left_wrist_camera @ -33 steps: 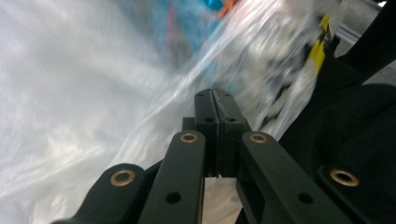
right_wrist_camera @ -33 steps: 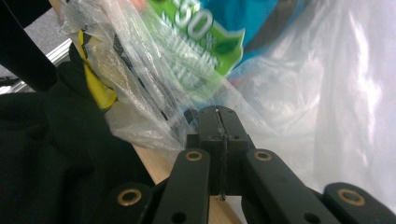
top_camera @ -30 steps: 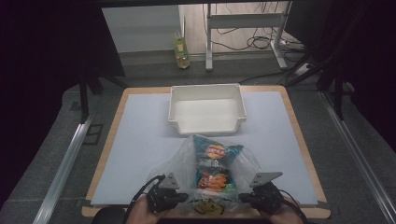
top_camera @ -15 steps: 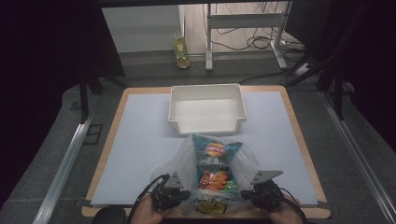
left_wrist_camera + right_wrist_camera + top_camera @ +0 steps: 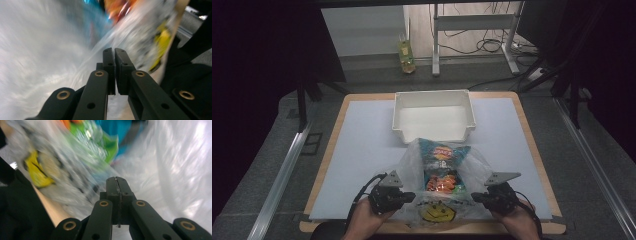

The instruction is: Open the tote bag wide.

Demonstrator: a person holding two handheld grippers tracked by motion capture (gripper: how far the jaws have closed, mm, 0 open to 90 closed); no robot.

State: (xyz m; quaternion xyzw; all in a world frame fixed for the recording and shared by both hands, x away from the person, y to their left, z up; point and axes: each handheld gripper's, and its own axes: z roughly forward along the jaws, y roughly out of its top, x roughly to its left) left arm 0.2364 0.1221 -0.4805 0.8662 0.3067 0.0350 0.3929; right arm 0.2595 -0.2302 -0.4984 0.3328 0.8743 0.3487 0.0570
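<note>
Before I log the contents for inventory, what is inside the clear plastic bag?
Inside the clear plastic bag a blue chip packet and an orange snack packet show through. Whatever lies beneath them is covered by the packets and the bag's yellow smiley print.

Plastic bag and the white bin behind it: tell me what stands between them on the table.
Nothing visible. The plastic bag, pinched at its sides by the left gripper and right gripper, has its far end almost at the near wall of the white bin, with bare mat around.

dim surroundings, motion-blurred close views
</note>
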